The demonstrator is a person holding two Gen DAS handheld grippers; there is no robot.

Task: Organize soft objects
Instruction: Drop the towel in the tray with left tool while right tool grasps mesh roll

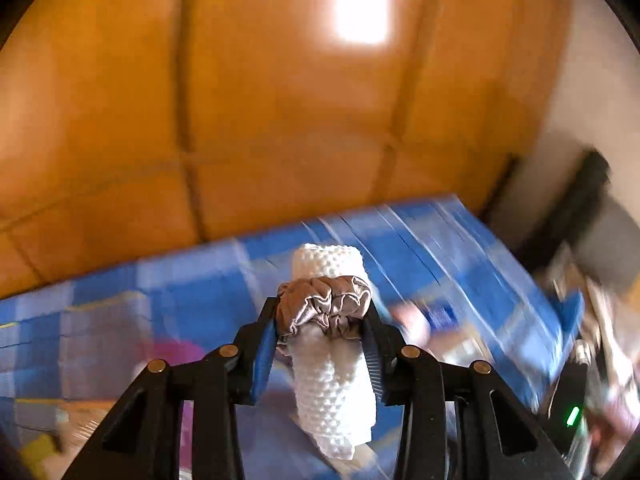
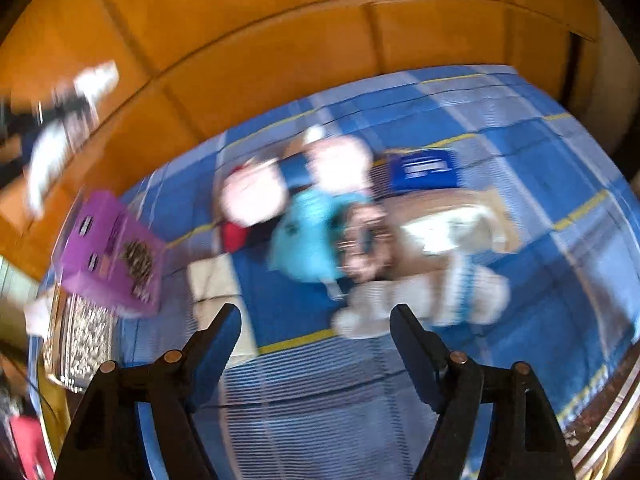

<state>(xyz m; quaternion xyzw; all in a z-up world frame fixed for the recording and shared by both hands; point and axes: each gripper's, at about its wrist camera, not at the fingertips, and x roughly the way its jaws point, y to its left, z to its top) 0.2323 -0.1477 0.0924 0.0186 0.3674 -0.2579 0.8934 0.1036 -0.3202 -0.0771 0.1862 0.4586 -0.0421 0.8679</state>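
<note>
Left wrist view: the left gripper [image 1: 322,322] is raised above a bed covered by a blue checked sheet [image 1: 440,240]. Its fingers [image 1: 264,352] pinch a white knitted roll [image 1: 332,364], bound around its middle by a grey satin scrunchie [image 1: 324,306]. The roll stands nearly upright between the fingers, its upper end projecting past the scrunchie and its lower end hanging toward the camera. An orange wood-panelled wall [image 1: 240,100] fills the far field. Items at the right edge are blurred beyond identification.

Right wrist view: the right gripper [image 2: 316,336] hovers over the same sheet [image 2: 520,168] with its fingers [image 2: 222,340] spread wide apart and nothing between them. Soft objects lie in a loose heap on the bed ahead: a turquoise plush [image 2: 310,236] at centre, two pale pink rounded pieces [image 2: 252,196] just beyond it to the left and centre, a red piece [image 2: 236,236] to its left, and a white-and-blue plush [image 2: 432,300] near right. A blue box [image 2: 424,170] sits farther right, a purple box [image 2: 112,252] at the left edge. Motion blur obscures finer detail. The panelled wall [image 2: 280,40] rises behind.
</note>
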